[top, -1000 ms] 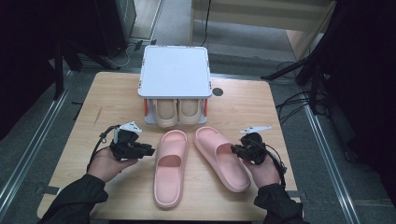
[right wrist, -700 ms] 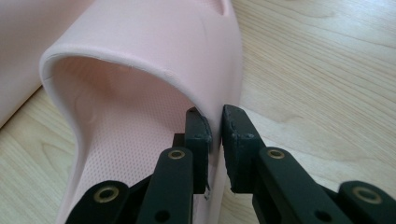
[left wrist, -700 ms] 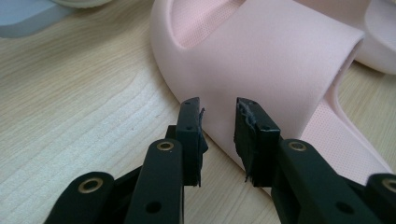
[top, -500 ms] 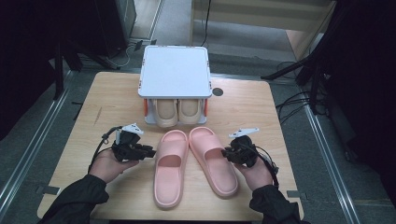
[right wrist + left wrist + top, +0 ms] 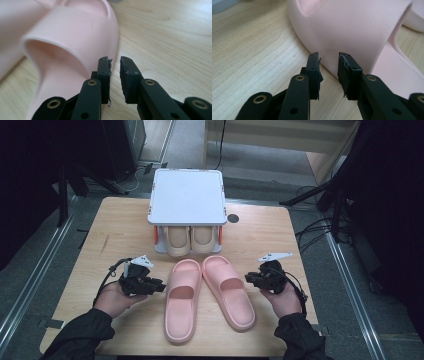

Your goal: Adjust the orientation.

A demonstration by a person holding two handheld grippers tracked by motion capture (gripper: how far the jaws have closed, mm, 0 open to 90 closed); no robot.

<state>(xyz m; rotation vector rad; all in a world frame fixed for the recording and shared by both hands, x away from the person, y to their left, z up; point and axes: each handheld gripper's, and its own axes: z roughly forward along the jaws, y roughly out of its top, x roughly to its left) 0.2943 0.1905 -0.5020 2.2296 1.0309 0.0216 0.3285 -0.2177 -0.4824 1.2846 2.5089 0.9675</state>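
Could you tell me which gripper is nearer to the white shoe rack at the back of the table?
Left. The left gripper sits just below and left of the rack; the right gripper lies farther off, past the right pink slipper.

I can read no writing, label, brand, number or sign anywhere in front of me.
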